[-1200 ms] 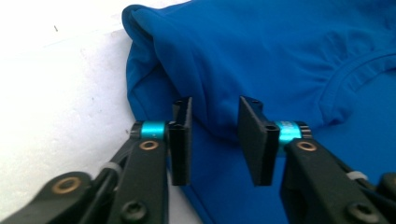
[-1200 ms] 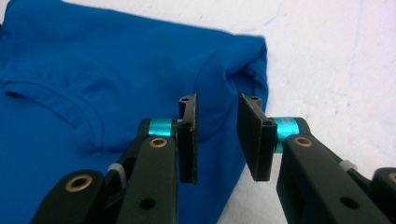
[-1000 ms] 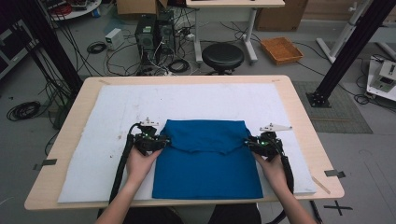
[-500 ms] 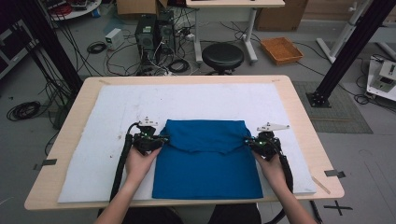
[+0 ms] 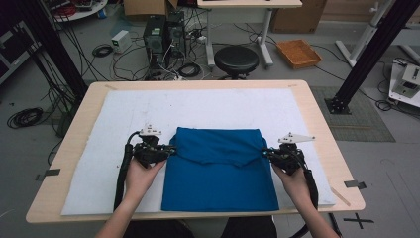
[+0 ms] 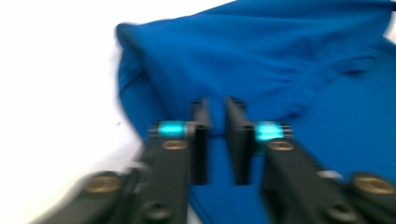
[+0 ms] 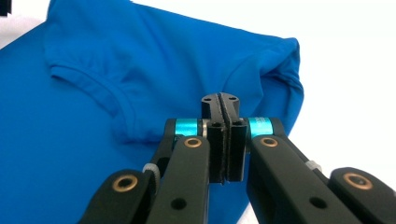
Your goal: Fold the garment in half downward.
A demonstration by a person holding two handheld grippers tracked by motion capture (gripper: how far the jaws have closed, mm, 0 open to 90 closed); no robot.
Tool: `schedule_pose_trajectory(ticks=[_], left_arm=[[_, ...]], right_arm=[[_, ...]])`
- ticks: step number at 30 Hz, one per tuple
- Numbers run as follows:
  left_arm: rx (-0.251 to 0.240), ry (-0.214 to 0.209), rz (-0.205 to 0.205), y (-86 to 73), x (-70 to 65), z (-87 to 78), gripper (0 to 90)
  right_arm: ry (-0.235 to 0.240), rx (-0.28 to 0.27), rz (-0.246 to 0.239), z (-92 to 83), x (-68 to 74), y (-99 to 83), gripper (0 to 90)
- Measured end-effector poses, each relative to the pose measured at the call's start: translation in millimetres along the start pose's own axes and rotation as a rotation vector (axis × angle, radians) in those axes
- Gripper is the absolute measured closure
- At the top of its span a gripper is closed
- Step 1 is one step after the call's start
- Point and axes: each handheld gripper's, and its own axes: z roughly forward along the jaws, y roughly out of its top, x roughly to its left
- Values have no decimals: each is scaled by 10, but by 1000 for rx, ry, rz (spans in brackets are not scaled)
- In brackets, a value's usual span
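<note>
Two grippers: both are working at opposite side edges of a blue shirt (image 5: 220, 173), which is lying folded on the white mat (image 5: 218, 106), toward the front edge of the table (image 5: 319, 124) and approx. centred betw. the hands.
Shirt: is resting flat as a rough rectangle. Its upper part is lying doubled down over the lower, w/ the collar (image 7: 86, 84) band showing on that flap. No sleeve is sticking out.
L gripper (image 5: 171, 148): is hovering at the shirt's left edge, level w/ the flap. Its jaws have just been opening and are standing a narrow gap apart. Blue cloth is showing through the gap, but the pads are not pressing on it.
R gripper (image 5: 266, 152): is sitting at the shirt's right edge, level w/ the flap. Its jaws are pressing fully together, and no cloth is visibly showing betw. the pads.
Done (judged): sides are looking folded in and the top is lying brought down over the body.
Left (judged): prob. one more halving fold, plus smoothing of the puckered flap corners.
Hard to make out: the L gripper view is smearing w/ blur, so it is unclear whether cloth is lying betw. or beneath the jaws. The R gripper's tips are covering the shirt edge, so a thin pinched layer cannot be ruled out. The under-layers are lying hidden, and the forearms are being cut off at the frame bottom.
</note>
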Motion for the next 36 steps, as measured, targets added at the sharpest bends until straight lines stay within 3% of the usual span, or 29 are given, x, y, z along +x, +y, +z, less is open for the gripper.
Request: schedule_pose_trajectory(ticks=[3,9,14,20,24,30,36], left_arm=[[18,24,-2,3,27,112,692],[38,36,-16,10,83,286,692],[73,49,11,5,49,340,745],[59,48,18,13,38,326,855],[47,40,27,31,10,287,860],[40,25,23,34,-6,268,859],[45,17,24,35,-12,272,859]], right_arm=[[-2,-2,12,30,-41,-9,899],[-12,-9,30,40,-88,-1,900],[-18,-16,36,40,-108,-6,900],[-19,-12,33,58,-111,-27,900],[-26,-13,42,70,-132,-43,858],[-23,-1,104,131,-191,-92,774],[-17,35,93,219,-172,-102,747]])
